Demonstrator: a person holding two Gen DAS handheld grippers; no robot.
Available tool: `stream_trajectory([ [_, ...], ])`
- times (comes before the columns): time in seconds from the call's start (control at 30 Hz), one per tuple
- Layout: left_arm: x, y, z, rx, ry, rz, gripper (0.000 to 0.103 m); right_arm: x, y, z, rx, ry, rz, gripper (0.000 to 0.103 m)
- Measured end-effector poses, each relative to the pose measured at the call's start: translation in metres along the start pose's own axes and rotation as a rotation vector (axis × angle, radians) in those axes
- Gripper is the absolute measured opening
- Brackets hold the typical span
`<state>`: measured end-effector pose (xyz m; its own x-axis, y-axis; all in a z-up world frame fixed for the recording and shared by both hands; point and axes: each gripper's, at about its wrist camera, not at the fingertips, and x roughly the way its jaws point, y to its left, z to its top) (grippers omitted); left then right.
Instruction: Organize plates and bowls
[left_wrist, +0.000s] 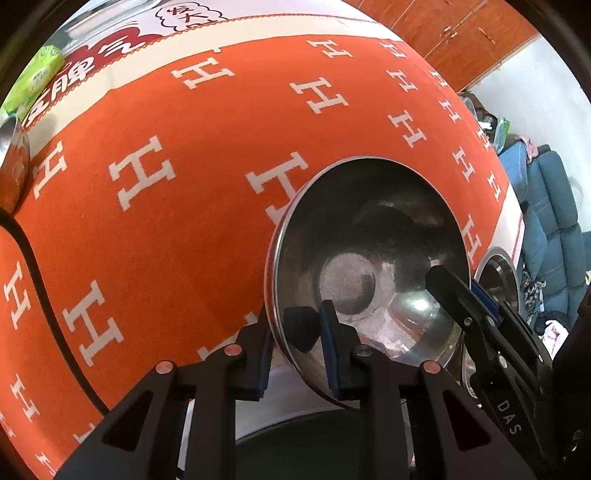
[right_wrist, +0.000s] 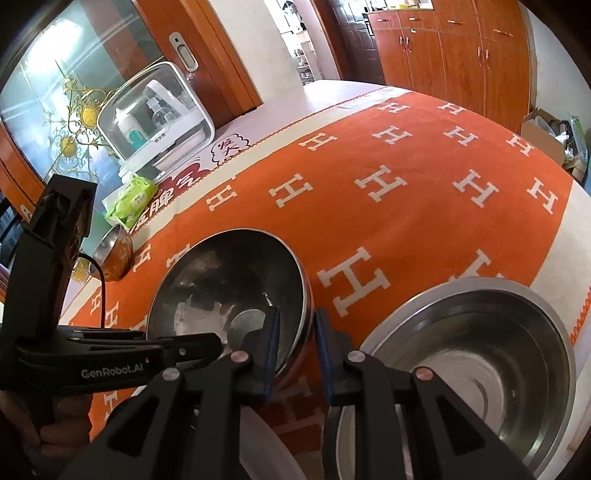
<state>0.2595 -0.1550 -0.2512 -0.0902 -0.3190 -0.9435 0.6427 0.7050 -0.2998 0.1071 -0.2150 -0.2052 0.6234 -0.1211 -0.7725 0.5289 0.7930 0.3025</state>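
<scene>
Two fisheye views from handheld tongs over a surface covered w/ an orange cloth (right_wrist: 424, 229) printed in white H's.

Nearest, left view: the left tongs (left_wrist: 295, 350) are closed down on the near rim of a steel bowl (left_wrist: 369, 258), one pad outside the wall, one inside. The bowl looks tipped toward the camera, so prob. already being lifted, though I can't tell if it has left the cloth.

The right tongs (right_wrist: 295, 354) pinch the same bowl's opposite rim, seen in the right view w/ one pad inside & one outside the wall. So both tongs are nearly shut on one bowl (right_wrist: 229, 295), a two-handed grip.

Just beside it, toward the right edge of the surface, sits a bigger steel basin (right_wrist: 472, 362), empty, upright, not touched. A white plate edge (right_wrist: 258, 443) shows at the very bottom, mostly hidden by the tongs.

Farther back at the left edge, a small steel bowl (right_wrist: 114, 251) stands alone, well apart from the others. Behind it: a green wipes pack (right_wrist: 135, 195) & a white countertop cabinet (right_wrist: 159, 114) w/ bottles.

Progress, as a judgement: early. Nothing is stacked yet; the held bowl likely goes into the basin, & the small bowl & the plate remain to be sorted.
</scene>
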Motion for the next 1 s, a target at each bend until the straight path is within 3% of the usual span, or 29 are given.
stream_trajectory([
  [0.53, -0.036, 0.0, -0.016, -0.017, -0.084, -0.024, 0.022, -0.02, 0.008, 0.005, -0.038, -0.049, 0.005, 0.013],
  [1.0, -0.084, -0.018, -0.036, -0.018, -0.176, 0.008, 0.022, -0.056, 0.007, 0.018, -0.062, -0.123, 0.091, 0.013],
])
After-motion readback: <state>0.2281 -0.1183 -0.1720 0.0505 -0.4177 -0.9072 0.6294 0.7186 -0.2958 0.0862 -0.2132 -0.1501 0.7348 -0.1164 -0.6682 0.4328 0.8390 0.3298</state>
